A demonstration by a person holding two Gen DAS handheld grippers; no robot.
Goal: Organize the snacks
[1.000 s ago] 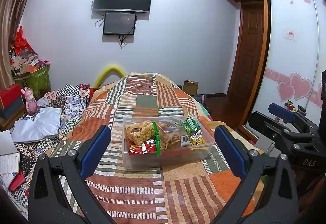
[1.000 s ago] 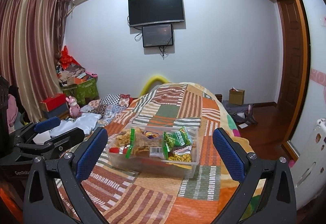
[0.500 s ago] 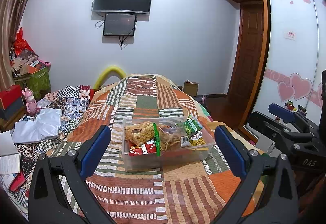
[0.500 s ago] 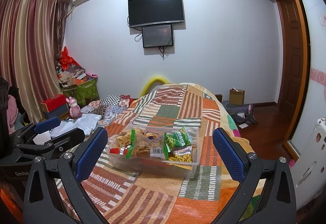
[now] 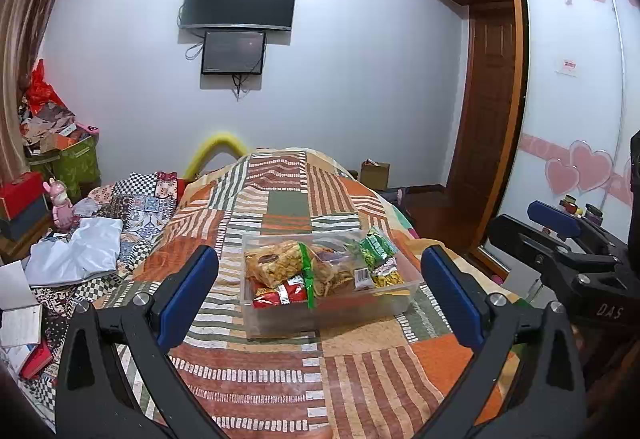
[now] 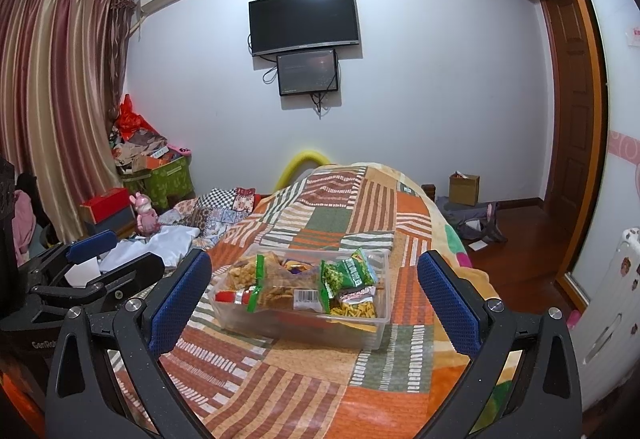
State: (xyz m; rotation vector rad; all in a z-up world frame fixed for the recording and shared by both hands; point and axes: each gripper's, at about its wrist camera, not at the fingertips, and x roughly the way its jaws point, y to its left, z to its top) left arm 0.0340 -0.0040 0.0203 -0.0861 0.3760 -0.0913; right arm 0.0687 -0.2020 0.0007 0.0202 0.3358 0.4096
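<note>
A clear plastic bin (image 5: 256, 315) sits on the patchwork bed, also in the right wrist view (image 6: 378, 323). It holds several snack packs: a clear bag of fried snacks (image 5: 276, 265), a red pack (image 5: 280, 295), a green pack (image 5: 376, 247) and a yellow-snack pack (image 6: 354, 305). My left gripper (image 5: 320, 291) is open and empty, held back from the bin's near side. My right gripper (image 6: 314, 293) is open and empty, also short of the bin. Each gripper shows at the edge of the other's view.
The patchwork bedspread (image 5: 280, 379) covers the bed. Clothes and papers (image 5: 76, 255) lie to the left. Boxes and a green bag (image 6: 160, 175) stand by the curtain. A wardrobe with heart stickers (image 5: 576, 167) and a wooden door (image 5: 488, 111) are on the right.
Both views have shifted very slightly; the bin sits a touch lower in the left wrist view. Both grippers stay open and empty.
</note>
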